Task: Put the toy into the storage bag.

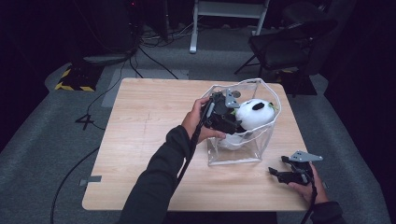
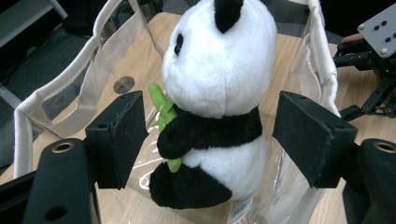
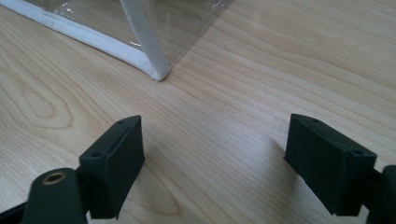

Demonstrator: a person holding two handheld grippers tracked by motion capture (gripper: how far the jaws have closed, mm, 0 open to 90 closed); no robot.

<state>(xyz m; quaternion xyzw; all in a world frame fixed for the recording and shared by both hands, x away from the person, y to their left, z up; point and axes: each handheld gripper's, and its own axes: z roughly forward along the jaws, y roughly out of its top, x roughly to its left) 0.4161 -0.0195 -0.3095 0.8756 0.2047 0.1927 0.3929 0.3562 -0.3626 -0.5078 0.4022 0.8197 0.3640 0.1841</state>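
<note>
A black-and-white panda plush [image 1: 254, 114] [image 2: 215, 93] holding a green leaf sits upright inside a clear bag [image 1: 233, 156] [image 2: 322, 60] with white trim, at the table's right centre. My left gripper [image 1: 229, 122] [image 2: 210, 140] reaches into the bag's mouth. It is open, with one jaw on each side of the panda's body and a gap on both sides. My right gripper [image 1: 277, 165] [image 3: 229, 163] rests low over the bare wood near the table's front right corner, open and holding nothing. The bag's bottom corner [image 3: 156, 70] lies just beyond it.
The wooden table [image 1: 149, 121] has bare surface to the left of the bag. The right gripper [image 2: 369, 56] also shows past the bag's rim in the left gripper view. A dark chair [image 1: 289, 46], a white frame [image 1: 224, 14] and floor cables [image 1: 93, 116] lie beyond the table.
</note>
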